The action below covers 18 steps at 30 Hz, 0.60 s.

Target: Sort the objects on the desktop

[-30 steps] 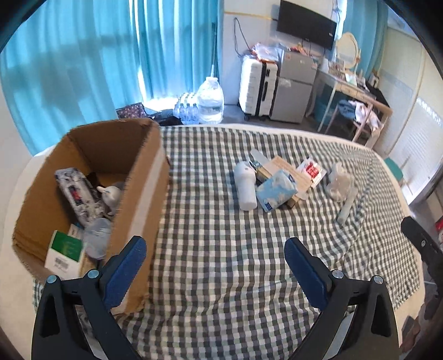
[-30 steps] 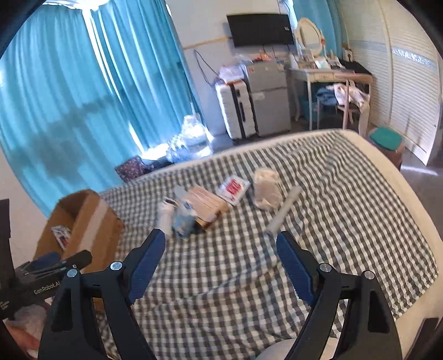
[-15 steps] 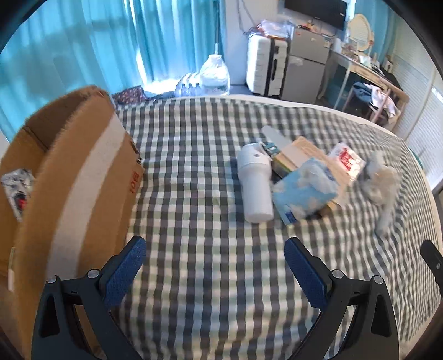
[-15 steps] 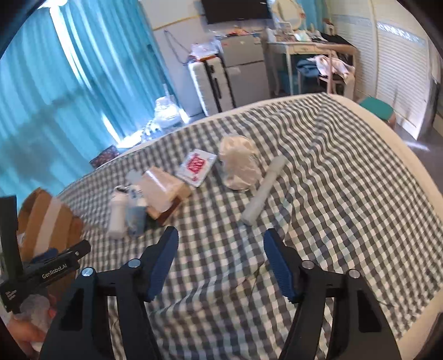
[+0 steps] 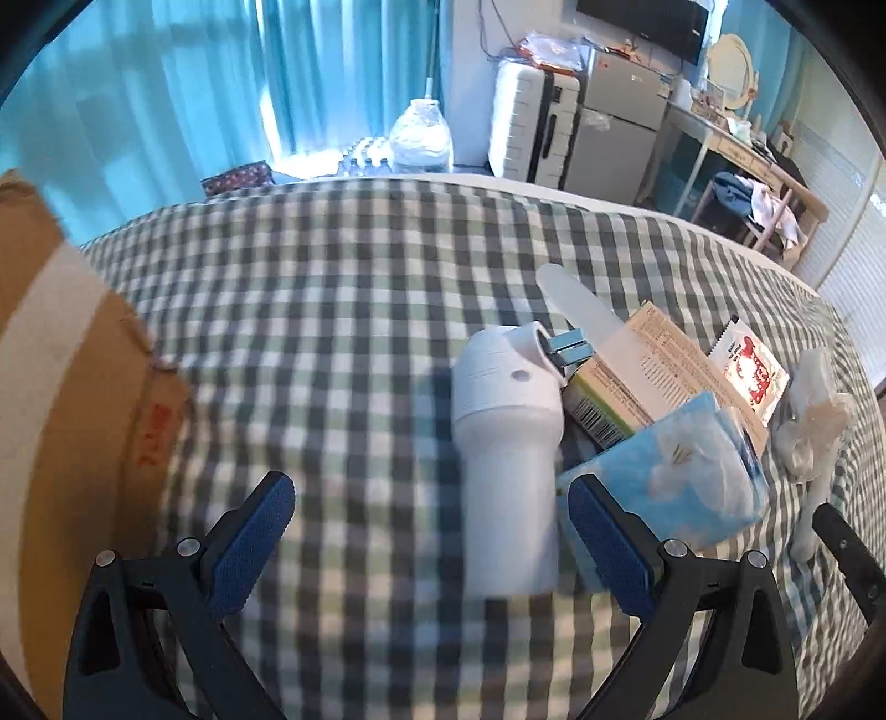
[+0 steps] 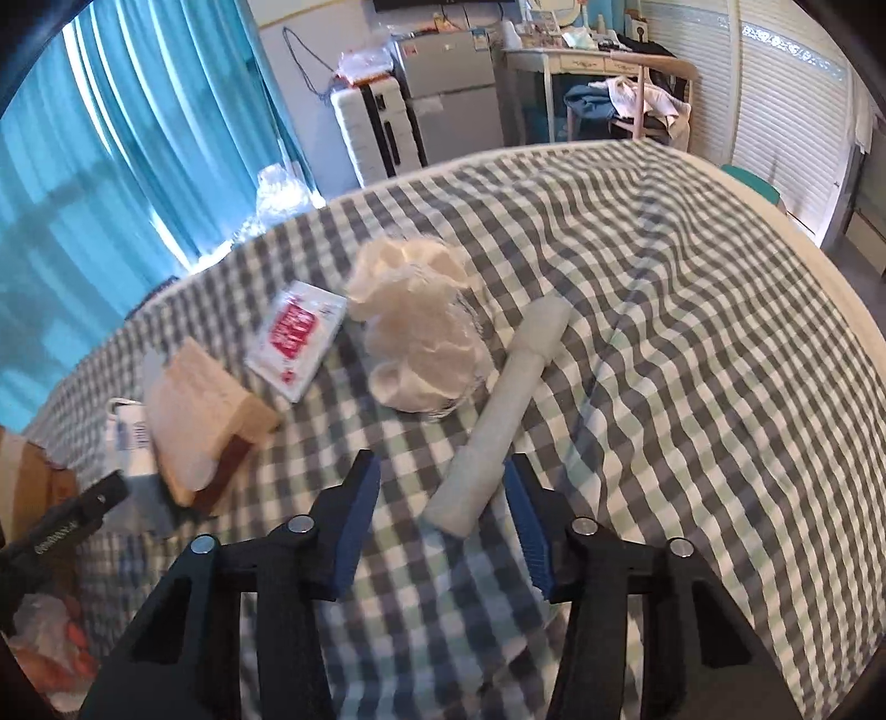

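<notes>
Closing right gripper [image 6: 443, 487] jaws around the light, stiff-looking white tube [image 6: 501, 412] near its lower end, pads not yet pressing; left gripper [image 5: 429, 512] wide open, empty

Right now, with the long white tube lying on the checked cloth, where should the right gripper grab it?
Grip the white tube near its slimmer near end, from above, across its width. It lies flat pointing away; the right gripper already straddles that end, closing.

Bright daylight through teal curtains [image 5: 166, 94] on the left. Against the far white wall, a white suitcase [image 5: 531, 130] beside a small grey fridge [image 5: 620, 138], a dark television [image 5: 642, 25] above. Further right, a pale dressing table [image 6: 576, 61], louvred white doors [image 6: 786, 94].
</notes>
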Tool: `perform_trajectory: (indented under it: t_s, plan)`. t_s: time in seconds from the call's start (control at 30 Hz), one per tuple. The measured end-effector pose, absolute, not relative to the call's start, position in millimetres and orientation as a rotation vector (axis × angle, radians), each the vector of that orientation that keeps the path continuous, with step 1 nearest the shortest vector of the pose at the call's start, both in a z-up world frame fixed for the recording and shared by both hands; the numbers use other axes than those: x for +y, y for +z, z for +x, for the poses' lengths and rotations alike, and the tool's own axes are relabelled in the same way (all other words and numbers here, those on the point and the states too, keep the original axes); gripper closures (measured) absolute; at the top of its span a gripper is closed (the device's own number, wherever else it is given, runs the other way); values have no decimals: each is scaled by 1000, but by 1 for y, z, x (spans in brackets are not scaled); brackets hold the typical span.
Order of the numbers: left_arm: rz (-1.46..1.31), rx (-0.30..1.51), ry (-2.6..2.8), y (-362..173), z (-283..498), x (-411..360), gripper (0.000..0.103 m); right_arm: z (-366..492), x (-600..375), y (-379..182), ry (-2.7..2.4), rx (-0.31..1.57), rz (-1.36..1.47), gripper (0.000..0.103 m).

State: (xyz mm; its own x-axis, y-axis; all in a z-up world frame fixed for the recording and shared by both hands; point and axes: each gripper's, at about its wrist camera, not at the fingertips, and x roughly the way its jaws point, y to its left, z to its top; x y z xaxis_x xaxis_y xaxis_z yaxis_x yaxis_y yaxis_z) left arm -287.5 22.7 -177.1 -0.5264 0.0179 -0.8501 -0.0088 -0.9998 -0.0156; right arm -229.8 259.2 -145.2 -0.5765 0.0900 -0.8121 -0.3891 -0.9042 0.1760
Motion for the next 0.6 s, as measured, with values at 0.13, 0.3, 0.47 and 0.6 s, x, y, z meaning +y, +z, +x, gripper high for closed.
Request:
perform_trajectory:
  t_s: [0.13,0.3,0.47,0.6]
  plan:
    - [-1545,-10,2716,-188,-296,25,7,-237,269,-161,2484,543,-1318,61]
    - [-1526,49,2661,-192,-293,30,69,-236,273,-167,2475,533,-1341,77]
    - [-1527,46,2636,-183,-282,29,71,-225,277,-164,2488,615,-1330,80]
    - [-1540,32,2635,-174,-267,24,71,-207,272,-152,2519,661,-1311,81]
